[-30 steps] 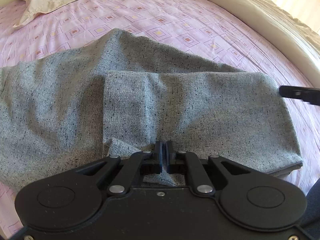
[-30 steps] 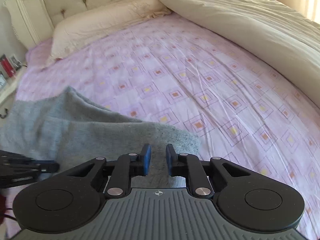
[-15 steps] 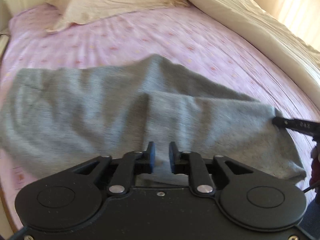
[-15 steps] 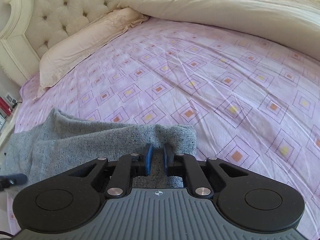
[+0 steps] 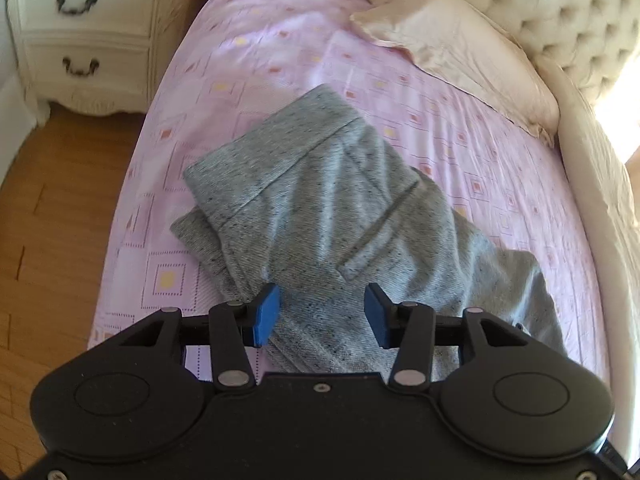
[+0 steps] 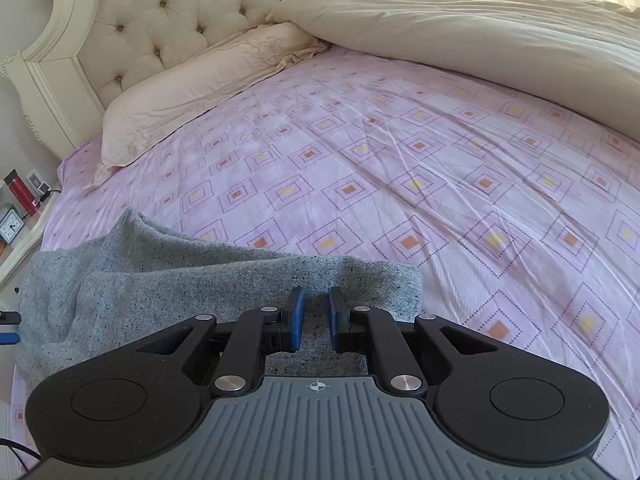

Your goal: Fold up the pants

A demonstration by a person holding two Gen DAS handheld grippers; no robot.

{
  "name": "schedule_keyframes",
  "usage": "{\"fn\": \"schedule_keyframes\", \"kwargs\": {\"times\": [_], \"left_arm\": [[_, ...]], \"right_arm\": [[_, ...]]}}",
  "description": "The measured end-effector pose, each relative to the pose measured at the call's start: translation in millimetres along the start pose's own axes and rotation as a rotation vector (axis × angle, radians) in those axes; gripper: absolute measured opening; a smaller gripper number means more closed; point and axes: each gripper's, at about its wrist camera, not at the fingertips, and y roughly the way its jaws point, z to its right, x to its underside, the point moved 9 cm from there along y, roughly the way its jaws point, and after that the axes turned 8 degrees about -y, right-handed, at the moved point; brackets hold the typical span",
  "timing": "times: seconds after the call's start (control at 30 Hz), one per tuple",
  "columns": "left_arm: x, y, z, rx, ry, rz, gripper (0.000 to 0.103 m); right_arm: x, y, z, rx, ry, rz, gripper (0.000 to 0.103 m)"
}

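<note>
Folding pants [image 5: 340,208], we had them on bed sheet [image 6: 400,168], pillow [image 5: 452,40] at 1 o'clock. Left gripper [image 5: 322,314] jaws just opened, nothing between; right gripper [image 6: 316,312] jaws narrowly apart over cloth edge, grip unclear, likely steadying fold.

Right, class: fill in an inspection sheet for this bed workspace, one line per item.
Surface: pink patterned sheet, lightly creased.
Job's things: grey pants, partly folded, near the bed's edge.
Clutter: pillow; duvet.
Grippers: left gripper open, jaws just been opening, over the pants without pinching; right gripper nearly closed on a pants fold.
Cables: dark cable at lower left.
Surroundings: tufted headboard; white nightstand; wood floor.
</note>
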Motion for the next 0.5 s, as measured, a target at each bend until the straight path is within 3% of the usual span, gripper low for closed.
{"fn": "schedule_keyframes", "kwargs": {"times": [0.13, 0.23, 0.33, 0.5], "left_arm": [[4.7, -17.1, 1.5, 0.0, 0.013, 0.054, 0.055], [11.1, -26.6, -0.4, -0.023, 0.045, 0.085, 0.066], [14.0, -14.3, -13.6, -0.077, 0.066, 0.079, 0.068], [11.3, 5.7, -27.6, -0.012, -0.031, 0.043, 0.071]], "right_arm": [[-0.3, 0.0, -0.6, -0.004, -0.005, 0.001, 0.012], [0.0, 1.2, -3.0, -0.011, -0.013, 0.001, 0.012], [0.4, 1.9, -8.2, -0.02, -0.036, 0.0, 0.012], [0.6, 1.4, -14.2, -0.043, -0.056, 0.001, 0.012]]}}
